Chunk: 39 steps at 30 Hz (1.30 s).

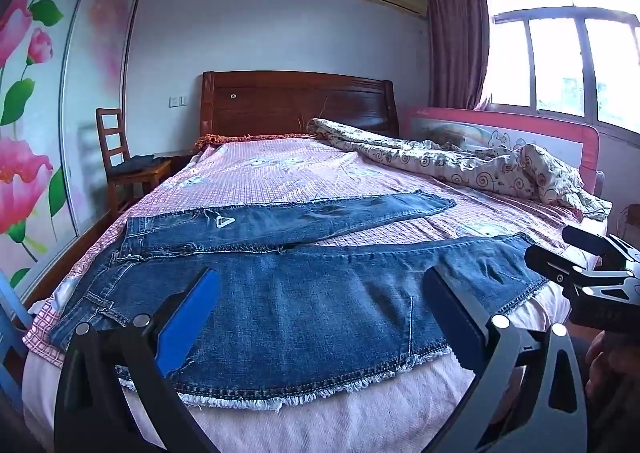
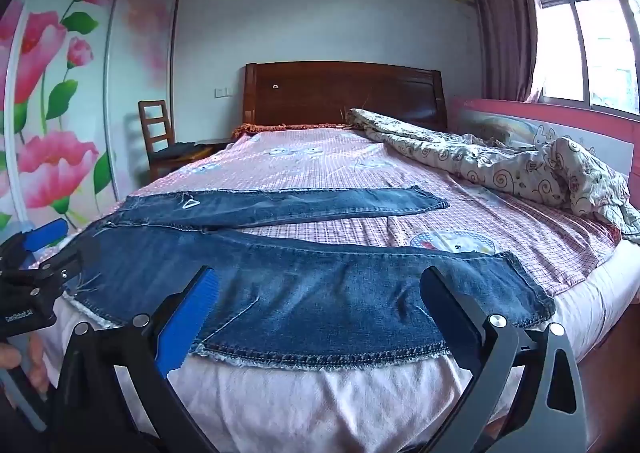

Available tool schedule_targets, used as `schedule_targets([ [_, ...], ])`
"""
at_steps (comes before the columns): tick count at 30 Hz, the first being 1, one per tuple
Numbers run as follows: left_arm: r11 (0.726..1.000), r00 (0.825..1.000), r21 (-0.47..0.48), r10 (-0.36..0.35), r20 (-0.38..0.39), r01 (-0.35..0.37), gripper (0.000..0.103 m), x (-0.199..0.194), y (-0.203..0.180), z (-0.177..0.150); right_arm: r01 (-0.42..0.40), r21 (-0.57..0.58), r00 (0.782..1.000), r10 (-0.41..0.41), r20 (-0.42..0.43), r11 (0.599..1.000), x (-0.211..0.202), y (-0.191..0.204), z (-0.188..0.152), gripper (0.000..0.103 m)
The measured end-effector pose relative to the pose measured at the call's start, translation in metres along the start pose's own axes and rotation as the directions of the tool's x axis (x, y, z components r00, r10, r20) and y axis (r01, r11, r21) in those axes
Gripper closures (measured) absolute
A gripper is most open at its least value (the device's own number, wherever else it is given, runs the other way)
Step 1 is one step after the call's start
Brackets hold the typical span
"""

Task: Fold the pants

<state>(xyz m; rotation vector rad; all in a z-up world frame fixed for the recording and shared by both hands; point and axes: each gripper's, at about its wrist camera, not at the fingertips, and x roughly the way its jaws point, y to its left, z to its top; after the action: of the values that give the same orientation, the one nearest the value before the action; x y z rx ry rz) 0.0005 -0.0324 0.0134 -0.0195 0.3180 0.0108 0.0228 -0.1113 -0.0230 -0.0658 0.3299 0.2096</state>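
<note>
Both tongs are standing released, and we are seeing nothing caught between their fingers. In the left wrist view, the left tongs (image 1: pixel 320 305) are hovering over the near trouser leg of the jeans (image 1: pixel 304 293), with a blue finger (image 1: pixel 188 317) at about 7 o'clock and a black one at about 4 o'clock; whether they are touching the denim we cannot tell. In the right wrist view, the right tongs (image 2: pixel 320 305) are spreading over the same leg nearer its hem, the frayed edge running just below them at 6 o'clock.

We are finding the jeans lying flat across the foot of the bed (image 1: pixel 280 173), waist toward 9 o'clock, the two legs fanning apart toward 3 o'clock, the far leg stretching toward 1 o'clock. The near leg's edge is hanging over the mattress side.

We are holding both tools tipped slightly downward, side by side. The right tool is showing at 3 o'clock in the left view, and the left tool at 9 o'clock in the right view, with fingers of a hand (image 2: pixel 24 365) wrapping its handle.
</note>
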Motion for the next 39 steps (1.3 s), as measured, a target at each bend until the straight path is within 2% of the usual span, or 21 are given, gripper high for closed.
schedule_targets([
  [10, 1.0, 1.0, 0.003, -0.003, -0.001, 0.003, 0.002, -0.0009, -0.0014, -0.0015, -0.005, 0.005, 1.0, 0.005, -0.01, 1.0, 0.0048, -0.0046, -0.0026, 0.003],
  [24, 1.0, 1.0, -0.012, 0.015, 0.007, -0.014, 0.002, -0.0015, 0.0036, 0.0006, 0.0, -0.004, 1.0, 0.0, 0.023, 1.0, 0.0038, -0.0037, -0.0055, 0.003],
  [27, 1.0, 1.0, -0.015, 0.015, 0.012, -0.015, 0.002, -0.002, 0.0039, 0.0008, -0.003, 0.003, 1.0, 0.003, 0.001, 1.0, 0.0049, -0.004, -0.0049, 0.003],
  [39, 1.0, 1.0, -0.016, 0.017, 0.011, -0.017, 0.002, -0.0016, 0.0046, 0.0005, -0.005, 0.01, 1.0, 0.005, 0.029, 1.0, 0.0037, -0.0059, -0.0037, 0.003],
])
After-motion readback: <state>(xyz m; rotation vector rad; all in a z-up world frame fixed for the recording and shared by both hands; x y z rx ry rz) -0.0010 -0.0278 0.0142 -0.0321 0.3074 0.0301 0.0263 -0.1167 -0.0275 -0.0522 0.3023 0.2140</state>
